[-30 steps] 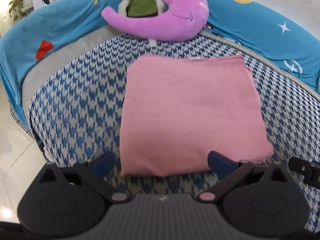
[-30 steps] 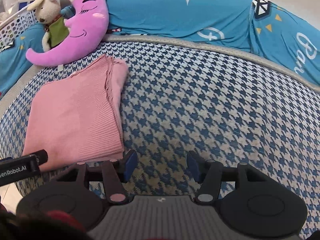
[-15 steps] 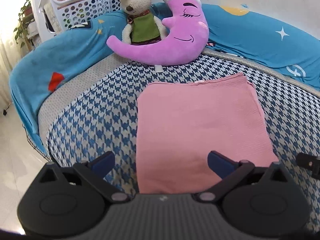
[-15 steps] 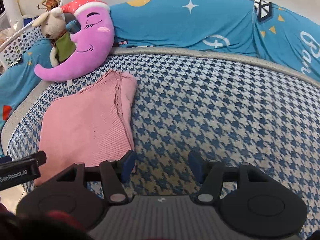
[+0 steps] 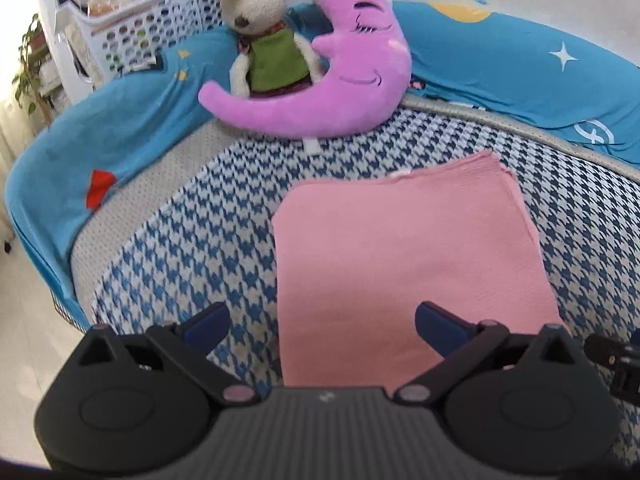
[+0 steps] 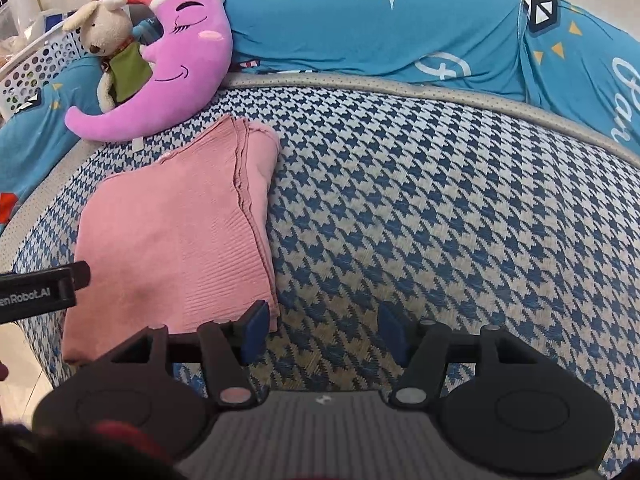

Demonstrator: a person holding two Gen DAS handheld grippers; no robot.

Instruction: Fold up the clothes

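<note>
Both tools hover over a checked mattress, nothing gripped. Nearest the lens, the left hand-held gripper has its jaws wide apart, one blue pad over bare mattress, the other above the near part of a pink knit sweater. The right hand-held gripper also stands apart w/ nothing between the pads; its left pad sits just beside the sweater's near right corner. Its jaws have just been opening a little further.

The sweater lies folded flat into a neat rectangle at the mattress's left side, stacked layer edges showing along its right side, a small label at the far edge. Fold looks done or nearly so.

Handling, as judged: light, soft, limp ribbed knit, not slippery, not fragile. It will sag and the layers may slide apart if lifted by one point. Best hold: pinch all layers at the two near corners, or along the thick right edge, one tool each.

Beyond it, a purple moon pillow w/ a plush mouse leans on the blue padded rim. A white basket stands behind, far left.
</note>
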